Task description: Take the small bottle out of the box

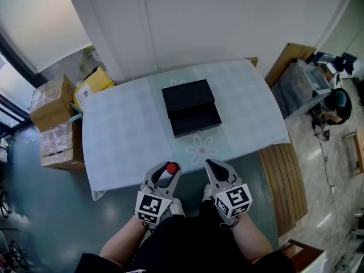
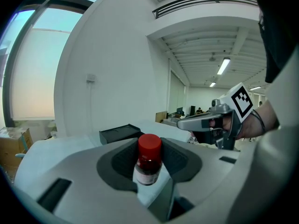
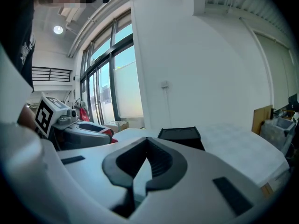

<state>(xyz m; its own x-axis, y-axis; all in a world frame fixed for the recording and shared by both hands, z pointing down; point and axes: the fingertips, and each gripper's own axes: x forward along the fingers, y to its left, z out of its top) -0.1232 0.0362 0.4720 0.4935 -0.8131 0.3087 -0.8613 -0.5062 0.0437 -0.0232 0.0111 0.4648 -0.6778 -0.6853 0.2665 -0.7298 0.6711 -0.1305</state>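
A small bottle (image 2: pixel 149 164) with a red cap and dark red contents stands upright between the jaws of my left gripper (image 1: pixel 166 174), which is shut on it. Its red cap (image 1: pixel 172 168) shows at the near table edge in the head view. The black box (image 1: pixel 190 107) lies open in the middle of the table, lid and base side by side; it also appears as the box (image 2: pixel 120 133) and the box (image 3: pixel 181 135) in the gripper views. My right gripper (image 1: pixel 216 170) is shut and holds nothing, beside the left one.
The table (image 1: pixel 125 135) has a pale blue patterned cloth. Cardboard boxes (image 1: pixel 54 121) are stacked on the floor at the left. A wooden bench (image 1: pixel 287 178) runs along the right side. A wall stands behind the table.
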